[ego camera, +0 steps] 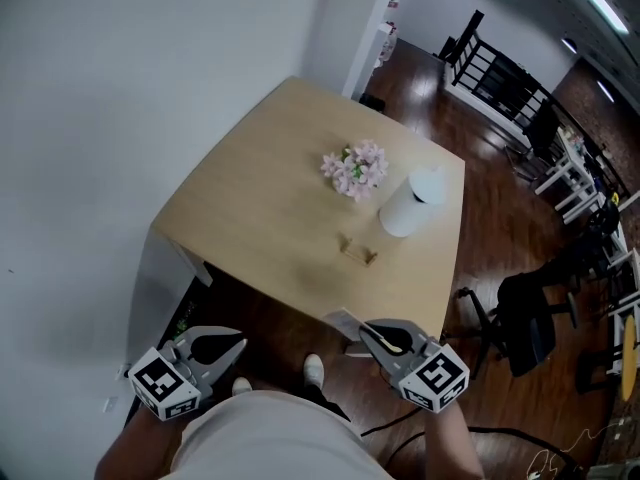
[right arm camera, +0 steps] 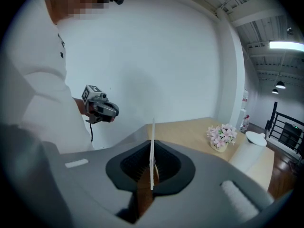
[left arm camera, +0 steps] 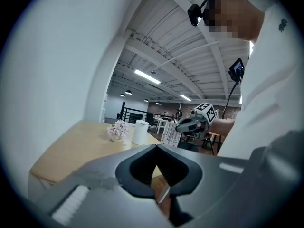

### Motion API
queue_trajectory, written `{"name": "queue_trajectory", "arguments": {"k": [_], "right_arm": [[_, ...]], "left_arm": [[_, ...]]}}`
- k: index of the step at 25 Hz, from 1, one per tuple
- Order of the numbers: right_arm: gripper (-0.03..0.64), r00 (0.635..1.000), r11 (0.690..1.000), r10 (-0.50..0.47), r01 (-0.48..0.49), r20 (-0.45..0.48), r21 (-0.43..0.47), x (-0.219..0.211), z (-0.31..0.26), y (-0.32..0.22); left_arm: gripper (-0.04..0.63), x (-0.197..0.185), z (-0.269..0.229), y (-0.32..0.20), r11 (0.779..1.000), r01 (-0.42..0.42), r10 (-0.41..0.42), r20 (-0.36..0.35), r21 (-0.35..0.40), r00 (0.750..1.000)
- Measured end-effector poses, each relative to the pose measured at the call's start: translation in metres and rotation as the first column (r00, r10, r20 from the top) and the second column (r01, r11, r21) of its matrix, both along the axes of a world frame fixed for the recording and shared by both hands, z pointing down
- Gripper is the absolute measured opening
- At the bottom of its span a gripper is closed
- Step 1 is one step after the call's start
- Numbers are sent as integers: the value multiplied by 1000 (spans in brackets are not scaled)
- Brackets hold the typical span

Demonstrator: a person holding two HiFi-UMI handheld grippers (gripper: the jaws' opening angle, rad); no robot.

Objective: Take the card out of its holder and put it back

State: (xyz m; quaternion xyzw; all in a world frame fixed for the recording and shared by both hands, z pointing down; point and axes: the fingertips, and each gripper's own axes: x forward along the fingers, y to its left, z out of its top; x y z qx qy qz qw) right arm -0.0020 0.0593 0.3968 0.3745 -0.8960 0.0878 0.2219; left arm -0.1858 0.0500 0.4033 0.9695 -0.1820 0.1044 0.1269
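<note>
A small wooden card holder (ego camera: 358, 251) stands empty near the front of the light wooden table (ego camera: 250, 198). The white card (ego camera: 343, 320) is off the table and below its front edge, with my right gripper (ego camera: 372, 330) shut on it. In the right gripper view the card (right arm camera: 152, 148) shows edge-on, upright between the jaws. In the left gripper view the same card (left arm camera: 171, 135) hangs from the right gripper (left arm camera: 183, 126). My left gripper (ego camera: 236, 341) is held low at the left, beside the person's body, shut with nothing in it.
A pot of pink flowers (ego camera: 356, 168) and a white cylinder (ego camera: 408, 208) stand on the table behind the holder. A white wall lies to the left. Dark wood floor, a black chair (ego camera: 525, 323) and a railing lie to the right.
</note>
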Motion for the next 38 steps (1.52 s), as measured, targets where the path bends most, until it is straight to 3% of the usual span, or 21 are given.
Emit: {"name": "queue_trajectory", "arguments": {"k": [8,15,24,38], "right_arm": [[21,1000,999,-3,4,26,-47,-50,4,59],[21,1000,999,17,-17,21,-43,-53,1,62],[21,1000,1000,12,-12,1,-10,-4,-8,8],[21,998,999,-48,48,-37,-24,113,31,-143]], "left_arm": [[5,-23,11,21,997,-74,74,20,-2,997],[5,-22,7,21,996,-91,91,-15,9,996],[5,-4,4,-1,999,-30,31,-38,17,999],[5,56,-6,-38,991,130,-129,-26,22,991]]}}
